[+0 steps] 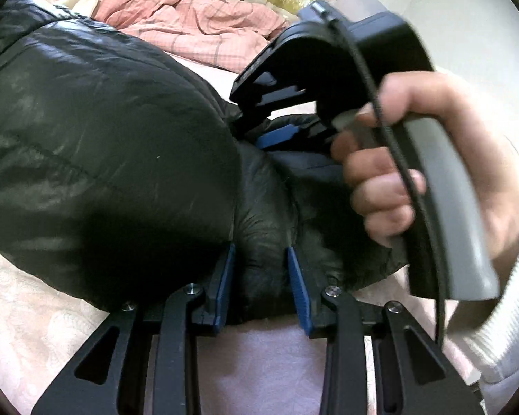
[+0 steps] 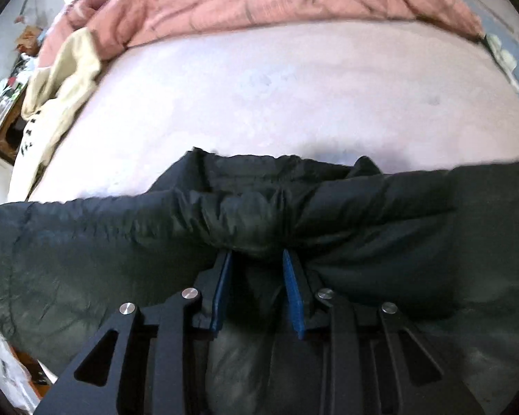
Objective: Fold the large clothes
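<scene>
Both grippers are in the thick of it: the left gripper [image 1: 261, 259] is clamped on a puffy bunch of the black jacket [image 1: 97, 145], and the right gripper [image 2: 256, 263] pinches a fold along the edge just ahead of its tips. The jacket lies on the pink bedsheet [image 2: 259, 86] beyond, partly doubled over (bulky, far from tidy). I'd judge the folding about midway, with flattening left.
</scene>
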The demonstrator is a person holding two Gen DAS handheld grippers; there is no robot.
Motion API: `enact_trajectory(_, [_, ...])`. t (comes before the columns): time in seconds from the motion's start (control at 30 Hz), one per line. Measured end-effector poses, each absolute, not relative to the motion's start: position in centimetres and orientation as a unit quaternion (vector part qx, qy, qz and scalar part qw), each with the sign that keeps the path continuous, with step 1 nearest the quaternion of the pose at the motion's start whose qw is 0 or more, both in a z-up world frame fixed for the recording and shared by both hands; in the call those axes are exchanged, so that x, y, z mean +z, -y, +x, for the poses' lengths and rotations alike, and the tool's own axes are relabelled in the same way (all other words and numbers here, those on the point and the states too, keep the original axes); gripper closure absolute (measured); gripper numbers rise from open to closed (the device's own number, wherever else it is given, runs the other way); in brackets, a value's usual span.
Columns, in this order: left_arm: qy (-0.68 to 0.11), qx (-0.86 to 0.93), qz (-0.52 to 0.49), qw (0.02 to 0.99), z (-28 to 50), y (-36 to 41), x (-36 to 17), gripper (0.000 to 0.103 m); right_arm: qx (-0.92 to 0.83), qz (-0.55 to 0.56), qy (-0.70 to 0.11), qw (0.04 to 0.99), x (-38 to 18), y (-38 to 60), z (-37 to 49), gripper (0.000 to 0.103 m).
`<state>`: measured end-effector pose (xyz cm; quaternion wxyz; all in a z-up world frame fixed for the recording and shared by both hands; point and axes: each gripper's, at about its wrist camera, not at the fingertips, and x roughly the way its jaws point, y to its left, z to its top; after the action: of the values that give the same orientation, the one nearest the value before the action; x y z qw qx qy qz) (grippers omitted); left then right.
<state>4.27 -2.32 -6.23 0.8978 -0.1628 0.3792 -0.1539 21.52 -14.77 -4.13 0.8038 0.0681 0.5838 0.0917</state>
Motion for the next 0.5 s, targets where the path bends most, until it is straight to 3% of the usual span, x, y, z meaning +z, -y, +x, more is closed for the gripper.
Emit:
enact_trajectory(0.37, [-0.371,-0.150,-0.150,0.904,2.9,3.1,-6.0,0.071,0.118,0.068,-0.553,0.822,-3.6,15.1,23.1,0.072])
enact_trajectory(0.5, [-0.370,-0.151,-0.150,0.904,2.7,2.9,-6.3,0.071,0.120,0.106,-0.510,0.845,-0.2,15.6,19.7,0.072])
